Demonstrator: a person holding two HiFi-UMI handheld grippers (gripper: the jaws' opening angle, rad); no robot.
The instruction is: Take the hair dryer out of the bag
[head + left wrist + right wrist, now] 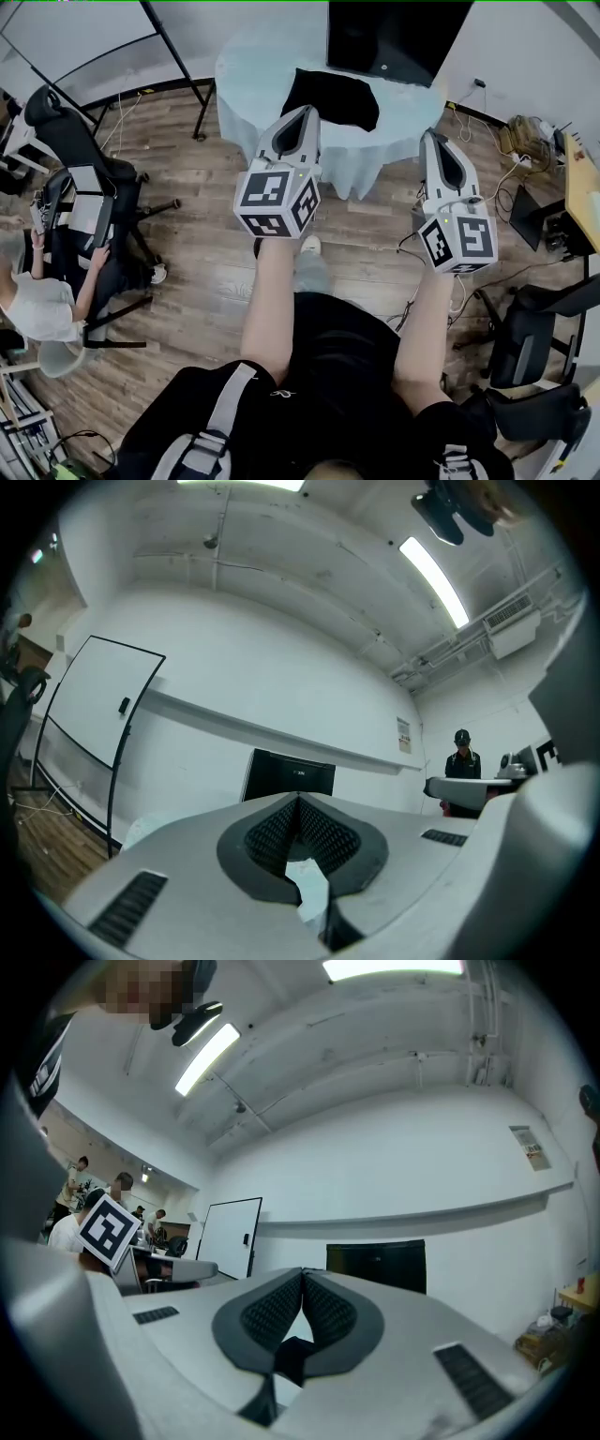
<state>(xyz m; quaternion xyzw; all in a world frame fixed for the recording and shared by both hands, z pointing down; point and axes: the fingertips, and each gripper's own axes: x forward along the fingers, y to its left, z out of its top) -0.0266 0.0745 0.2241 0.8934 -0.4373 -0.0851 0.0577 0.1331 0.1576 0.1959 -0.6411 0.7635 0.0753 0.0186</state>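
Note:
A black bag [333,97] lies flat on a round table with a pale cloth [253,66], ahead of me in the head view. No hair dryer shows in any view. My left gripper [307,112] is held in the air short of the table's near edge, pointing at the bag, with its jaws shut and nothing between them. My right gripper [432,137] hangs beside it to the right, also shut and empty. In the left gripper view the shut jaws [298,800] aim roughly level. In the right gripper view the jaws [303,1272] are likewise together.
A large black screen [394,37] stands behind the table. A whiteboard [84,47], office chairs [89,178] and a seated person [37,305] are at the left. Cables [511,169], more chairs [525,337] and a desk [581,187] are at the right. The floor is wood.

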